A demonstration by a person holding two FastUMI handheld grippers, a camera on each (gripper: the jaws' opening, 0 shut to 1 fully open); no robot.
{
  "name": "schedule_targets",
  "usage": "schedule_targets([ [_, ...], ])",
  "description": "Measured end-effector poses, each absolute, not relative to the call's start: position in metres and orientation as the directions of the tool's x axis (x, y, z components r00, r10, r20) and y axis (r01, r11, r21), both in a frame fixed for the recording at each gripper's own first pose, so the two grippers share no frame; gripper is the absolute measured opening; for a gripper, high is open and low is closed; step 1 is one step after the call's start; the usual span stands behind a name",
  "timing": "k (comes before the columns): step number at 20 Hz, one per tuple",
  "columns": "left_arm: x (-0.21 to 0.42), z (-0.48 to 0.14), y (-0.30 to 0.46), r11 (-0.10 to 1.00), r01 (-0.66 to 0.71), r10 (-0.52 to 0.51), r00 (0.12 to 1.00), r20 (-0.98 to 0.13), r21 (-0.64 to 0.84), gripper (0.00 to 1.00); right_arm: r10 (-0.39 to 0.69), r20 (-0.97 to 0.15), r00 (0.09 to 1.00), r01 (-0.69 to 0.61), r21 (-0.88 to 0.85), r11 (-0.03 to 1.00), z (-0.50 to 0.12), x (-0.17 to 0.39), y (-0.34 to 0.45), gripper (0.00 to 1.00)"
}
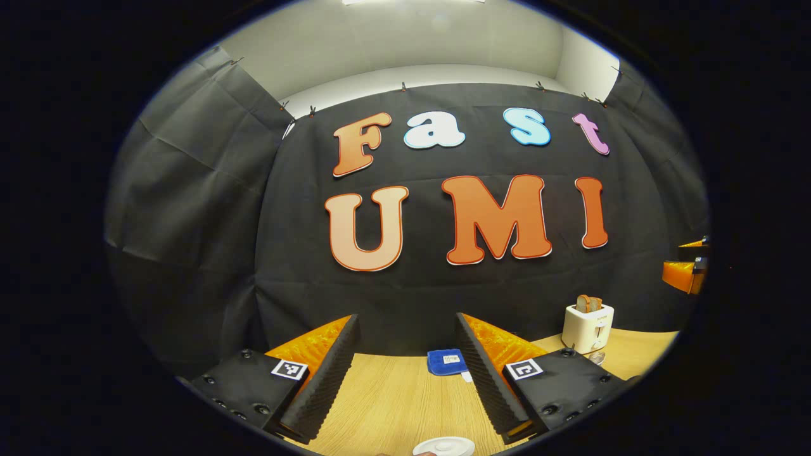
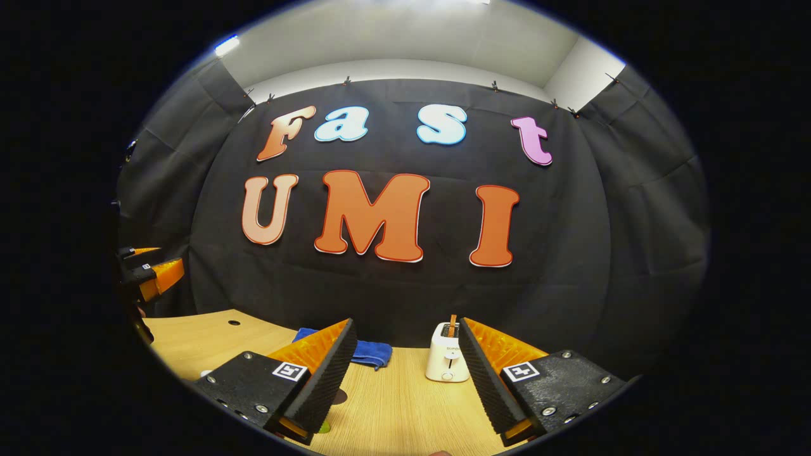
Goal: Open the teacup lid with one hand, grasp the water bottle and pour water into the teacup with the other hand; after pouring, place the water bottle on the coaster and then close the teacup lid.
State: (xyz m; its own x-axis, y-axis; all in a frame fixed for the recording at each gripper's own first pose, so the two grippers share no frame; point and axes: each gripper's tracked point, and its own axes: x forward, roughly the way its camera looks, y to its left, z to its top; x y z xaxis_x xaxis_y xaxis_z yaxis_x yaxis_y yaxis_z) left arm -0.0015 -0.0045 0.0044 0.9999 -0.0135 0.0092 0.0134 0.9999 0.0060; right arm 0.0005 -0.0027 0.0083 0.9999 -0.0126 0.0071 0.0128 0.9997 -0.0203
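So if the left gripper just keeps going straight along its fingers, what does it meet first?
Most likely the folded blue cloth, which lies on the wooden table in the gap ahead of the open left gripper. Depth is hard to judge; if it travels above the tabletop, the black booth wall comes next.

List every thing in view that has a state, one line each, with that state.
Left claw: open, holding nothing.
Right claw: open, holding nothing.
Teacup lid: white, under the left claw, ungripped.
Toaster: upright, bread raised in its slot.
Blue cloth: folded, flat on the table.
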Motion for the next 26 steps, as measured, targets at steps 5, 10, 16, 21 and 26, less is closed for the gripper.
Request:
schedule_targets([
  [5,-0.002,0.003,-0.005,1.000,0.012,-0.012,1.000,0.008,0.008,0.98,0.004,0.000,1.000,-0.004,-0.018,1.000,0.005,-0.001,0.001,0.96],
  [10,-0.004,-0.013,-0.004,1.000,0.004,-0.003,0.999,-0.043,0.031,0.98,0.031,-0.016,0.999,-0.031,-0.001,1.000,-0.005,-0.001,0.008,0.96],
  [16,-0.007,-0.040,-0.011,0.999,0.025,-0.023,0.996,-0.089,0.025,0.98,0.099,-0.090,0.991,-0.095,0.057,0.994,-0.047,-0.003,0.022,0.96],
  [21,-0.021,-0.079,-0.022,0.998,0.067,-0.065,0.987,-0.150,0.009,0.96,0.124,-0.113,0.986,-0.121,0.031,0.992,-0.072,-0.005,0.030,0.97],
  [26,-0.030,-0.113,-0.030,0.995,0.096,-0.091,0.974,-0.209,0.018,0.98,0.194,-0.157,0.968,-0.194,0.020,0.981,-0.104,-0.017,0.054,0.96],
])
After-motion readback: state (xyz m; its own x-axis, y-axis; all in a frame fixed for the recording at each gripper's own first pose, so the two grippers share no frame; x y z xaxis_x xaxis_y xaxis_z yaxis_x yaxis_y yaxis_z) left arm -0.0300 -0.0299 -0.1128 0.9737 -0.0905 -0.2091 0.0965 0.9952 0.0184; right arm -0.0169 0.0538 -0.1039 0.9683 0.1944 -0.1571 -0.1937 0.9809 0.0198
